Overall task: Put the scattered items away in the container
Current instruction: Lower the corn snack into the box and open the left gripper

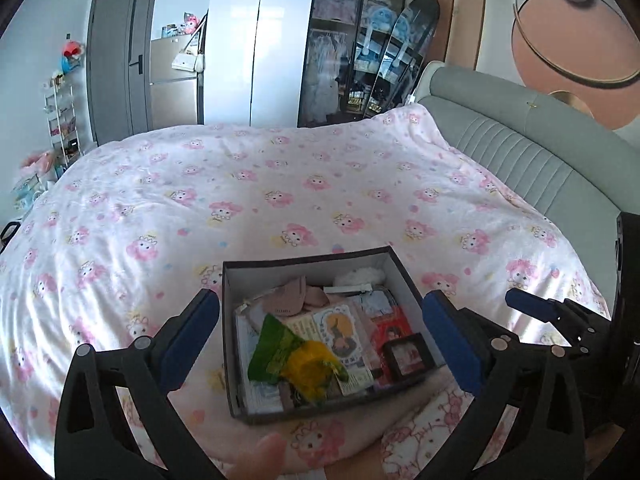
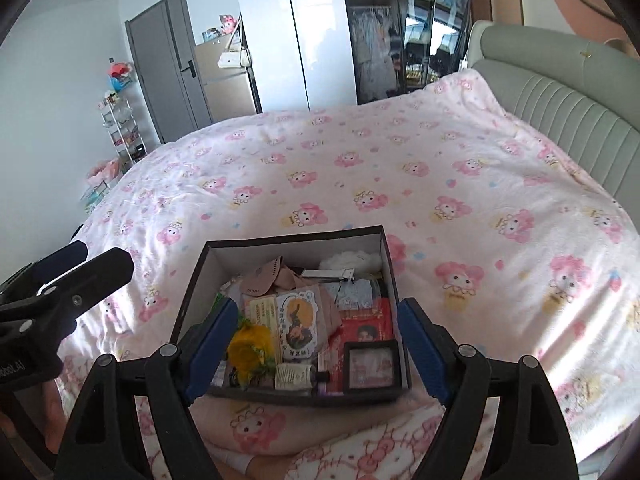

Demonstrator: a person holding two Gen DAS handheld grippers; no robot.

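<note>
A dark cardboard box (image 1: 304, 258) sits on the pink patterned bedspread (image 1: 240, 184), near its front edge. Several items fill the box: a green and yellow packet (image 1: 296, 356), a small dark frame (image 1: 408, 354), a red packet (image 1: 390, 326), printed cards and a white fluffy piece (image 1: 360, 276). My left gripper (image 1: 320, 308) hangs open above the box, nothing between its blue pads. My right gripper (image 2: 320, 312) is open over the same box (image 2: 292, 238), also holding nothing. In the right wrist view the yellow flower (image 2: 250, 346) and a small bottle (image 2: 294, 376) lie at the box's near side.
A grey-green padded headboard (image 1: 520, 152) bounds the bed on the right. A pink-patterned pillow (image 1: 424, 432) lies just in front of the box. Beyond the bed stand a glass-door wardrobe (image 1: 352, 48), a grey door (image 1: 120, 60) and a white wire rack (image 1: 60, 120). A person's fingertip (image 1: 260, 456) shows below.
</note>
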